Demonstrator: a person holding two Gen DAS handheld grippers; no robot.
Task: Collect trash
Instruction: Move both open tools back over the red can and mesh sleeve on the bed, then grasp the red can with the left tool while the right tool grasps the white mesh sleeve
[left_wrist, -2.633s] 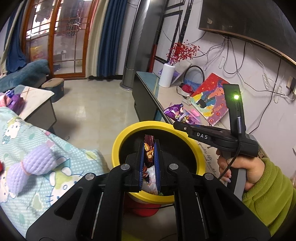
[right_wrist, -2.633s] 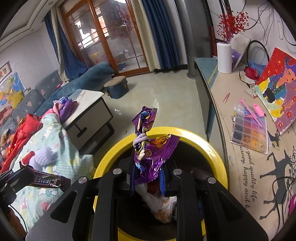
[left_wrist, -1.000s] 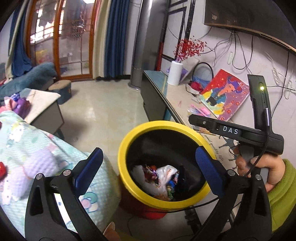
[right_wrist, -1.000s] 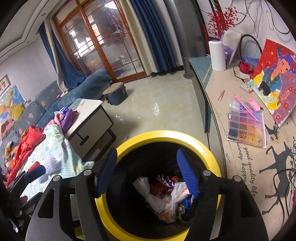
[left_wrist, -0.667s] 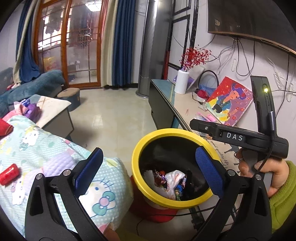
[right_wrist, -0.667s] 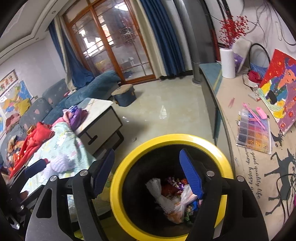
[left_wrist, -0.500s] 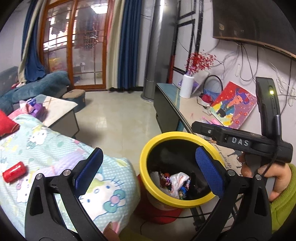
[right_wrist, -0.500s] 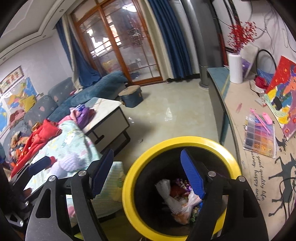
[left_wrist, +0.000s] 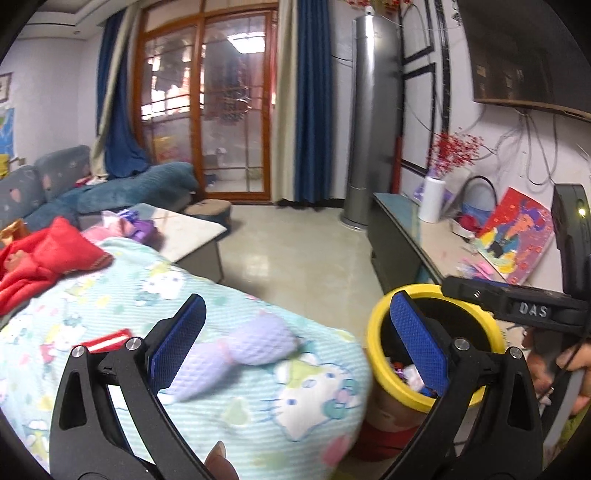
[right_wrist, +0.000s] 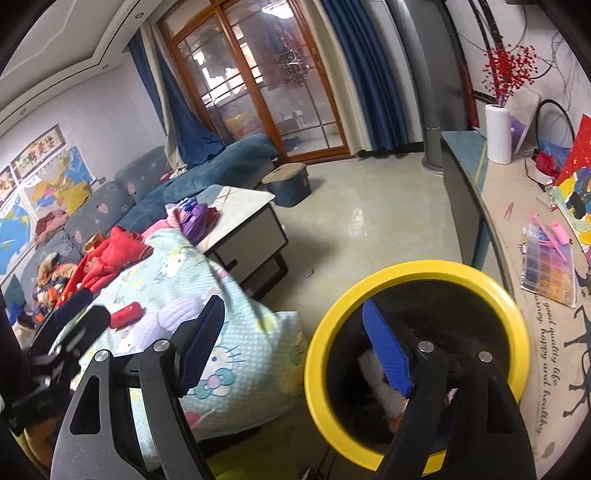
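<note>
Red can (left_wrist: 107, 340) is seen lying on the Hello Kitty blanket (left_wrist: 236, 406), left of and near the left gripper (left_wrist: 295, 339); its long axis runs roughly sideways. Both jaws are wide open, empty. Right gripper (right_wrist: 291, 347) is farther off, partly over yellow-rimmed bin (right_wrist: 480, 275).

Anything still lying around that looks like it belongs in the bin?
Yes: a small red can-like item lies on the cartoon-print blanket, left of the yellow-rimmed bin. Among bedding and a purple plush toy it looks like leftover trash. Both grippers are open and empty.
</note>
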